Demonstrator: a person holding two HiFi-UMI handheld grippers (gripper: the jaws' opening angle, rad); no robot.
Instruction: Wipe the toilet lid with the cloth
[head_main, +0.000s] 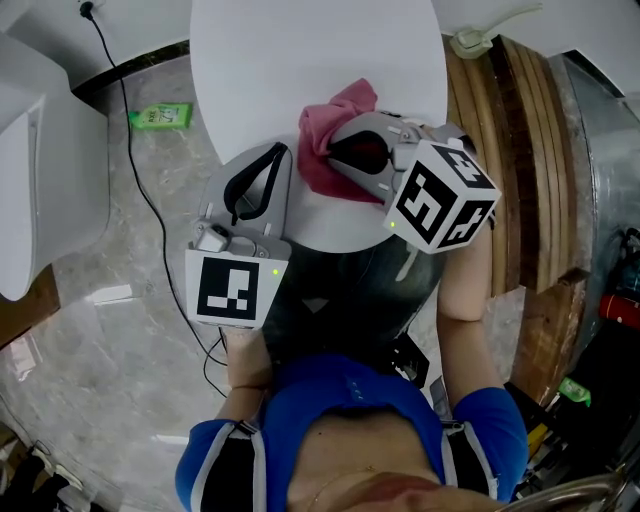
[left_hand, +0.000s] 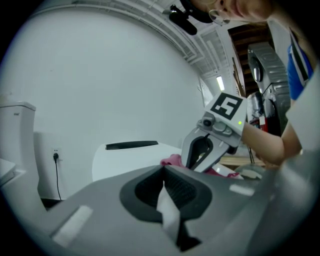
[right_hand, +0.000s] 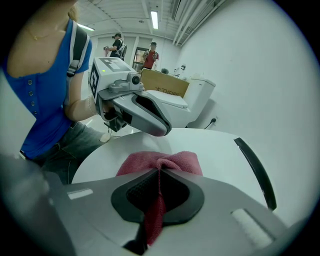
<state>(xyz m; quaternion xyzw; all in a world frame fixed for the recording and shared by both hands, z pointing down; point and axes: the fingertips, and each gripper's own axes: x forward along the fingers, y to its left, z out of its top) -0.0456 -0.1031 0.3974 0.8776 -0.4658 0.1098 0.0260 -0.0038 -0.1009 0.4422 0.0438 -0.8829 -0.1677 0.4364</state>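
Note:
The white toilet lid (head_main: 300, 60) lies closed in front of me, oval and smooth. A pink cloth (head_main: 335, 125) is bunched on its near half, and my right gripper (head_main: 335, 142) is shut on it; the right gripper view shows the cloth (right_hand: 145, 162) pinched between the jaws of that gripper (right_hand: 160, 167) and spread on the lid (right_hand: 215, 145). My left gripper (head_main: 272, 155) hovers at the lid's near-left edge, shut and holding nothing. In the left gripper view its tips (left_hand: 163, 170) point at the cloth (left_hand: 172, 160) and the right gripper (left_hand: 205, 150).
A second white toilet (head_main: 40, 170) stands at the left. A black cable (head_main: 135, 170) and a green packet (head_main: 160, 117) lie on the marble floor. Wooden boards (head_main: 520, 150) and metal equipment crowd the right side. Two people stand far off (right_hand: 150, 55).

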